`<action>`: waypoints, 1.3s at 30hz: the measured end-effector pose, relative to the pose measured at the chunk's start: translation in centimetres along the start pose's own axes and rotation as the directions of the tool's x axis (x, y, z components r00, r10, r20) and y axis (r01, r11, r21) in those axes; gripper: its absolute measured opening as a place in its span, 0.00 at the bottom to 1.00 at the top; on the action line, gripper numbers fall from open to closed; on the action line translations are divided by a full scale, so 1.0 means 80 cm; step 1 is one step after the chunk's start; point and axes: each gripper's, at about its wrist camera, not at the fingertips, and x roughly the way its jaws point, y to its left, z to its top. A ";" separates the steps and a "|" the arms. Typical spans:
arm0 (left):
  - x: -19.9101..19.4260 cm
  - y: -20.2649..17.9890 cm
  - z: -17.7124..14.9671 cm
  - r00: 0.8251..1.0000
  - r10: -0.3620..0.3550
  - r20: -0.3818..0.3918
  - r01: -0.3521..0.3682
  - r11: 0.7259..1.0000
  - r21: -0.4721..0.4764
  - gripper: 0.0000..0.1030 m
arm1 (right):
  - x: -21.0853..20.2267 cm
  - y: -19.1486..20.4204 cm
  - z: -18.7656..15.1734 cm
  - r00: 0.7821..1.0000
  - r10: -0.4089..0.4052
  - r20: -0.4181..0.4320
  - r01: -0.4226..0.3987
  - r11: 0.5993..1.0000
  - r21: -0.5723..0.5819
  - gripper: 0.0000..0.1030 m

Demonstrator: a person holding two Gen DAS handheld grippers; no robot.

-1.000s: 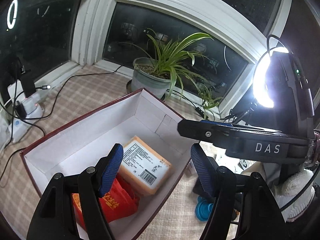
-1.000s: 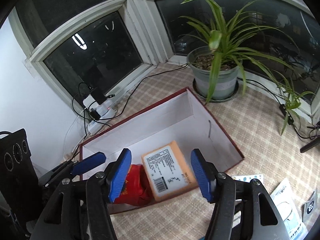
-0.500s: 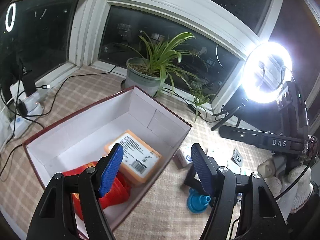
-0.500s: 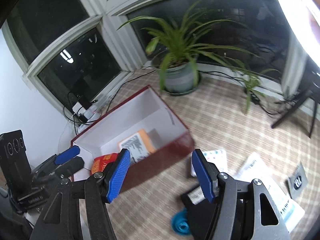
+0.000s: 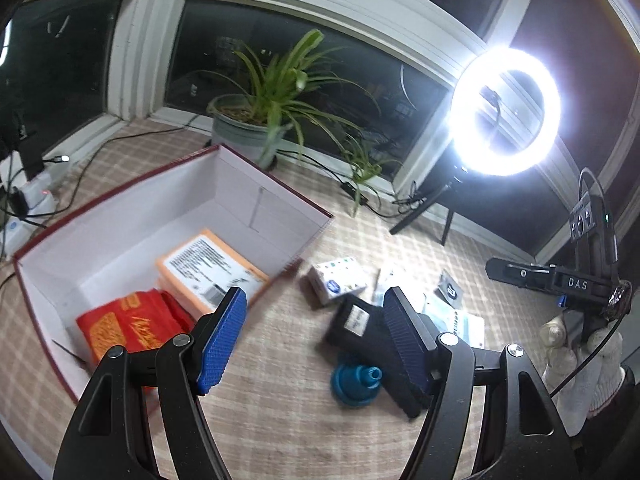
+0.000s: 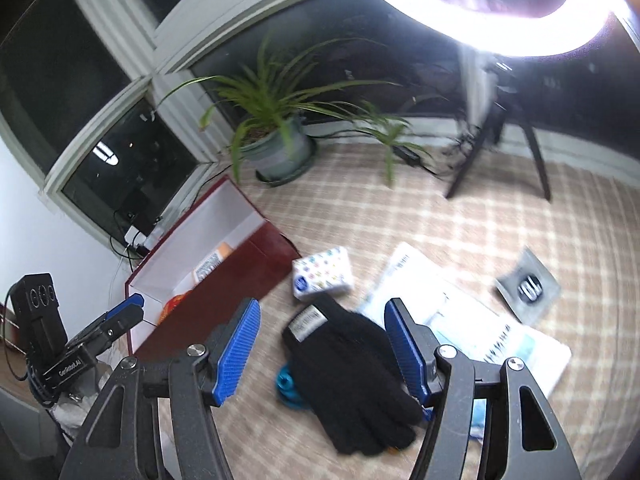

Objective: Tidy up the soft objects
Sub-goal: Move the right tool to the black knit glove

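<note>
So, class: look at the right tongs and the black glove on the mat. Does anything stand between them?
Nothing visible does. The right tongs are open above the black glove, which lies uncovered on the checked mat. A teal object peeks from under its left edge, and a patterned tissue pack lies just beyond it.

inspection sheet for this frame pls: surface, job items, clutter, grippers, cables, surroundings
Surface: checked beige mat.
Job's things: black glove on the mat; dotted tissue pack beside the box; orange pack and red pack inside the box.
Clutter: blue cap partly under the glove; leaflets; grey sachet.
Grippers: left gripper and right gripper open, holding nothing.
Cables: power strip with leads at the window; cable by the plant.
Surroundings: potted plant, ring light, dark windows.
</note>
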 end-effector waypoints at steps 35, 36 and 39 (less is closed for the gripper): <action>0.173 -0.046 -0.047 0.949 -0.078 -0.304 0.110 0.990 0.087 0.69 | 0.103 -0.054 -0.099 0.980 -0.066 -0.188 0.036 0.986 -0.162 0.59; 0.176 -0.047 -0.049 0.948 -0.077 -0.308 0.109 0.990 0.088 0.69 | 0.105 -0.053 -0.099 0.979 -0.065 -0.191 0.033 0.985 -0.167 0.59; 0.186 -0.048 -0.052 0.944 -0.079 -0.319 0.112 0.990 0.086 0.69 | 0.109 -0.049 -0.100 0.979 -0.068 -0.194 0.032 0.982 -0.187 0.59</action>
